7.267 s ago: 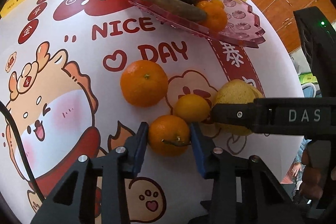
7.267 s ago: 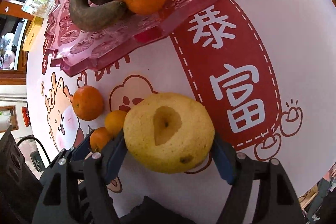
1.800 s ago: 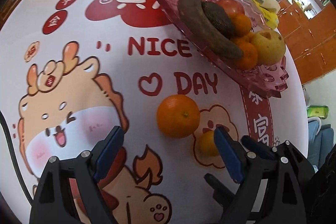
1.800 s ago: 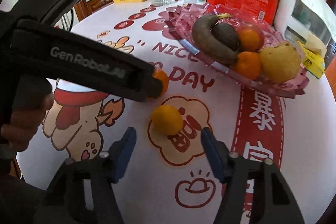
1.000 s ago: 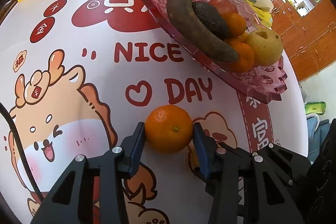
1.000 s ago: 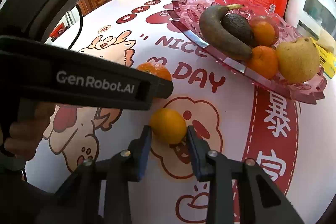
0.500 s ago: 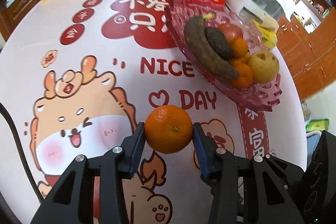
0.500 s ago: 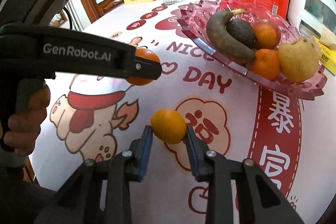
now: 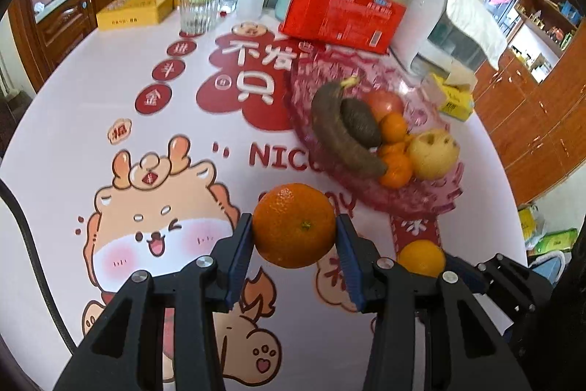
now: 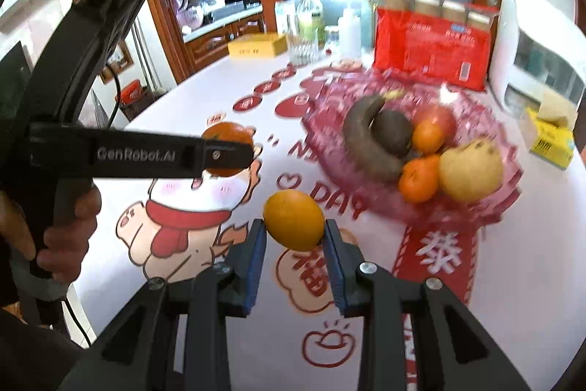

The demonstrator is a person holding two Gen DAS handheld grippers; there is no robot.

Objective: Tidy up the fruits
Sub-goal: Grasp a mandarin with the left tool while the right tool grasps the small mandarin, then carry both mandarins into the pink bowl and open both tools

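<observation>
Right wrist view: right gripper (image 10: 294, 234) clamps small orange (image 10: 293, 220); fruit tray (image 10: 487, 207) ahead-right, nearer this hand; left gripper (image 9: 295, 246) pinches large orange (image 9: 294, 225).

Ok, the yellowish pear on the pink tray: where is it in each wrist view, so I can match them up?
Left wrist view: the pear sits right of centre, at the tray's near right end, beside the oranges.
Right wrist view: the pear is at mid-right, on the same near end of the pink tray.
Shared landmark: the dark banana lying along the tray, to the left of the pear in both views.
</observation>
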